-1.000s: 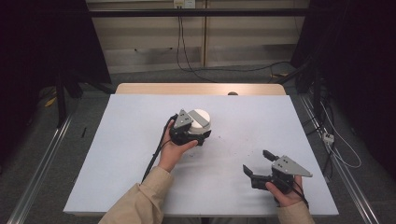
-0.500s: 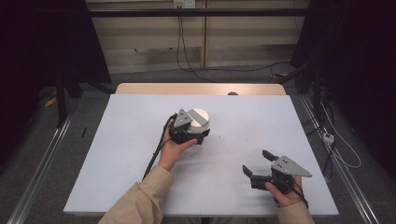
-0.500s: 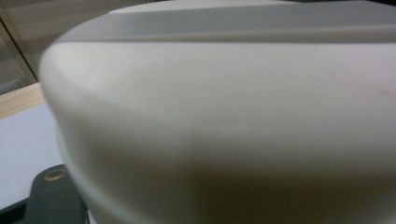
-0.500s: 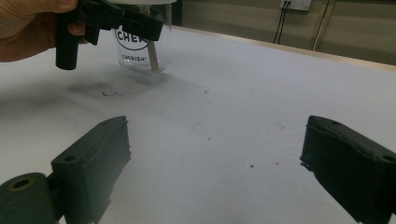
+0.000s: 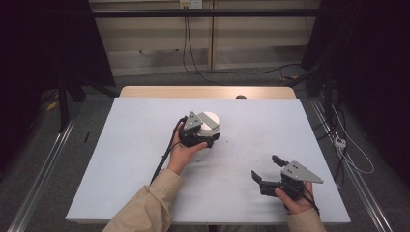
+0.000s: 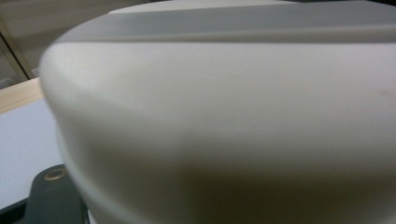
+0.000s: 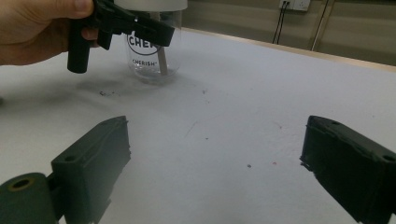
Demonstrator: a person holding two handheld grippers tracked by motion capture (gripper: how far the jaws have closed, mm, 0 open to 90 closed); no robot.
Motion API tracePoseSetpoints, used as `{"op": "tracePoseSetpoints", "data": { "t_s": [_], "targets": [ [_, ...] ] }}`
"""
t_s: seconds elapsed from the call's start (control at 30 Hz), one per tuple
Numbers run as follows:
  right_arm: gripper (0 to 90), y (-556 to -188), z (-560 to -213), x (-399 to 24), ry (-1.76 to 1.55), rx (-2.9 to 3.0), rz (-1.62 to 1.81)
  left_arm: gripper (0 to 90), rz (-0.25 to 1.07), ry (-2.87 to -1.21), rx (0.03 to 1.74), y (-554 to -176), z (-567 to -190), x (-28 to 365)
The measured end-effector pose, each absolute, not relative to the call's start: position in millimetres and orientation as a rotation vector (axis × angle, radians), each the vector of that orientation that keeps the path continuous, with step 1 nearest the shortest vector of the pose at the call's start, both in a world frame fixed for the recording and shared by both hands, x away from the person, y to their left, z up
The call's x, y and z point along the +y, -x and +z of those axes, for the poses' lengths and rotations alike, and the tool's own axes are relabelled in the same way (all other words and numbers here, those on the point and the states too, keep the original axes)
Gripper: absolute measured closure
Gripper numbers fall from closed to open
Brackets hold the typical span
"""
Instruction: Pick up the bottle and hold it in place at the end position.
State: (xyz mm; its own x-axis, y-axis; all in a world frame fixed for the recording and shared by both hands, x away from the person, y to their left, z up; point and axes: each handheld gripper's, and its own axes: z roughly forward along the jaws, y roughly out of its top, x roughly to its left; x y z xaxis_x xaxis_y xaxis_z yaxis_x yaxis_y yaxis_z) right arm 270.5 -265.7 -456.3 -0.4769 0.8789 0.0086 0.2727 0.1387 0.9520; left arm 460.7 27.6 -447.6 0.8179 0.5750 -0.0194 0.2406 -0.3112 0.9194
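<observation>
A clear glass jar (image 7: 148,58) printed "CHERISH", with a white lid (image 5: 211,120), stands near the middle of the white table (image 5: 135,159). My left gripper (image 5: 207,136) is at the jar's top, shut on the lid. One black finger (image 7: 149,29) crosses the glass just under the lid, and the lid (image 6: 224,116) looms very close in the left gripper view. A thin brown stick (image 7: 162,60) shows through the glass. My right gripper (image 5: 265,166) rests low at the front right, open, with bare table between its jaws (image 7: 215,154).
Small dark specks (image 7: 105,93) lie on the table beside the jar. A wooden strip (image 5: 208,92) borders the table's far edge. The left gripper's cable (image 5: 164,154) trails along the forearm. Metal rails (image 5: 43,169) flank the table on the floor.
</observation>
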Motion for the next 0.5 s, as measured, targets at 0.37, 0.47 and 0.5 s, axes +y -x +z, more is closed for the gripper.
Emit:
{"op": "tracePoseSetpoints", "data": {
  "t_s": [0.37, 0.47, 0.5],
  "targets": [
    [7.4, -271.6, -456.7, -264.4, -1.098, 1.847, 1.347, 18.5, 0.39, -1.914, 0.575, -462.3, -453.4, 26.3],
    [7.3, -271.5, -456.6, -264.1, -1.098, 1.848, 1.347, 18.5, 0.386, -1.916, 0.578, -461.5, -453.8, 27.5],
    [7.3, -271.3, -456.7, -263.9, -1.098, 1.85, 1.344, 18.5, 0.388, -1.913, 0.577, -461.5, -454.2, 28.1]
  ]
}}
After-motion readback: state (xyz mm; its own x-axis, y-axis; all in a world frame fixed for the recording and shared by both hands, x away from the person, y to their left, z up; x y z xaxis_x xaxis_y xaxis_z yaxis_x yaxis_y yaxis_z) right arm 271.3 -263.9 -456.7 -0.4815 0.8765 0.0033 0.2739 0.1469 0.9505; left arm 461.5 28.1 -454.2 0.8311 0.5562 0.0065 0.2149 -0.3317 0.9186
